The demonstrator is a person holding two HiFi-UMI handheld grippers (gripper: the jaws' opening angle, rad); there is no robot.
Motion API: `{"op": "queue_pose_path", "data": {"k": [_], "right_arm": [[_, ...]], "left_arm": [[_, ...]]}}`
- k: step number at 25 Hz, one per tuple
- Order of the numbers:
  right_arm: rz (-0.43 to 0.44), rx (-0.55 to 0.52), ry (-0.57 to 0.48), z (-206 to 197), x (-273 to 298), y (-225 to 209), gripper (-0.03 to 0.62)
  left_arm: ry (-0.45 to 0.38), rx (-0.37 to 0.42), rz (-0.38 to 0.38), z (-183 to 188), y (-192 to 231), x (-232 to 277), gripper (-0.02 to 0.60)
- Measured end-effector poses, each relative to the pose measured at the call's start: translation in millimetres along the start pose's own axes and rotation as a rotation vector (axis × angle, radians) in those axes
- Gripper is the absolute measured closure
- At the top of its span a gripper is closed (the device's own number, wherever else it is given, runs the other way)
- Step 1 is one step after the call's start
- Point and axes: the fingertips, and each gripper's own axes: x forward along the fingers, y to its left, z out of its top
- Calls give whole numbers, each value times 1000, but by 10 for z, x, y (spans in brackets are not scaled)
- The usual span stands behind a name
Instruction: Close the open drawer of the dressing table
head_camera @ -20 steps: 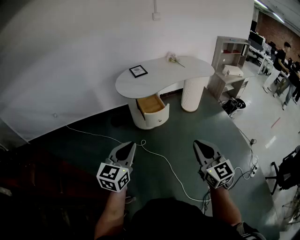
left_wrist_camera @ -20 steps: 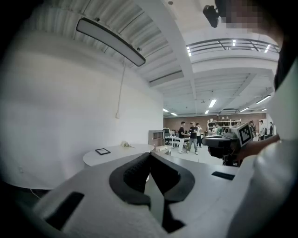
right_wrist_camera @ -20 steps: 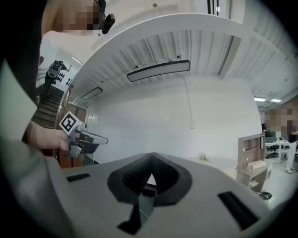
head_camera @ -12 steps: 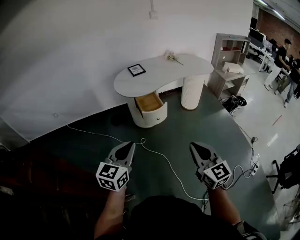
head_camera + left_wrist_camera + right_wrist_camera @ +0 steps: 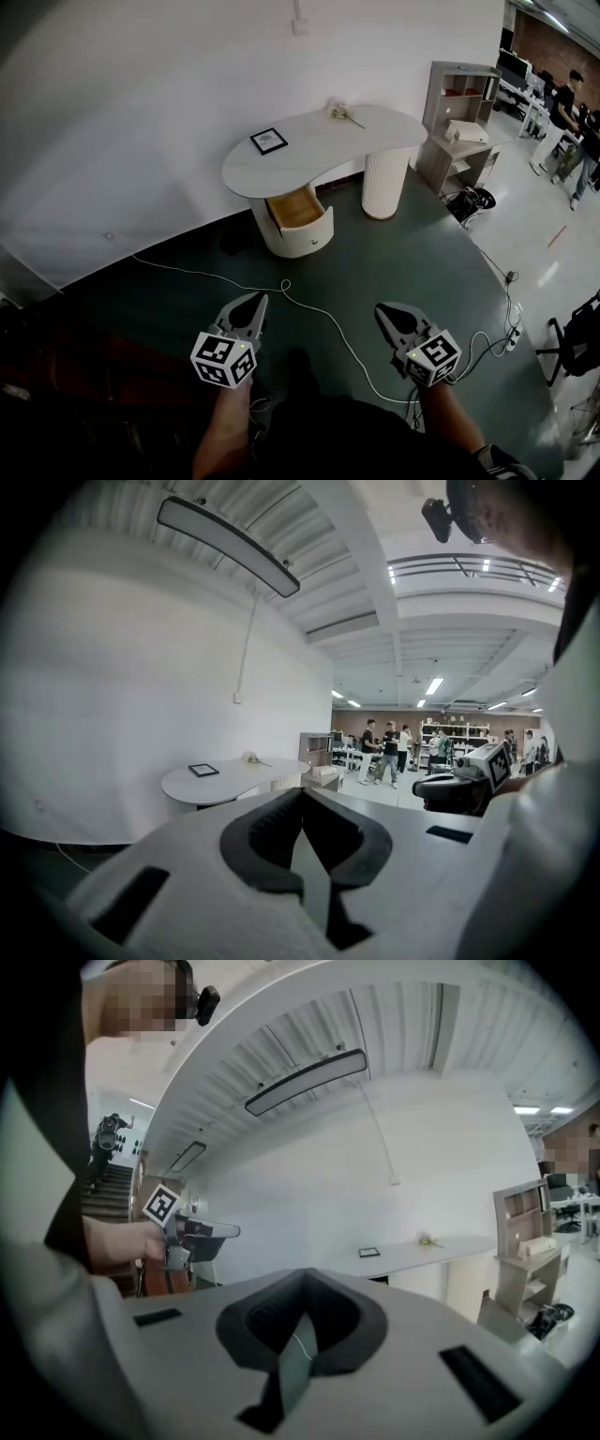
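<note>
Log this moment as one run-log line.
stage: pre-contact | drawer: open, pulled out of dressing table | left gripper: shut, empty | right gripper: shut, empty | both well short of drawer

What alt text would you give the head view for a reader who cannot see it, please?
A white dressing table stands against the wall with its drawer open, far across the dark floor. In the foreground the left gripper and right gripper point toward it, jaws together and empty.
</note>
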Motion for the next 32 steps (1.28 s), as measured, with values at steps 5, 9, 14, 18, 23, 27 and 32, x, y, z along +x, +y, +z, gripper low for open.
{"op": "queue_pose_path", "data": {"k": [5,9,14,18,23,27,32], "right_arm": [[-3,6,55,-45,586,-274,591],[-16,-9,74,48,1270,-578,591],[-32,5,114,213,2142,-952,591],[-72,26,86,420,2670,-1218,591],[-75,58,171,187,3021,-1418,591],[-44,68,233,-18,3214,-1554,591],[-22,92,243,-159,3466,-1985,591]], "left_arm": [[-10,-40,-20,-8,463,490,575],[-7,-76,-35,-33,1015,991,575],[9,-69,-84,36,1598,1544,575],[6,-153,-113,49,2066,1784,575],[36,-180,-116,-16,2410,2112,575],[54,-207,-117,-92,2523,2386,575],[40,-259,-96,-41,2627,2797,575]]}}
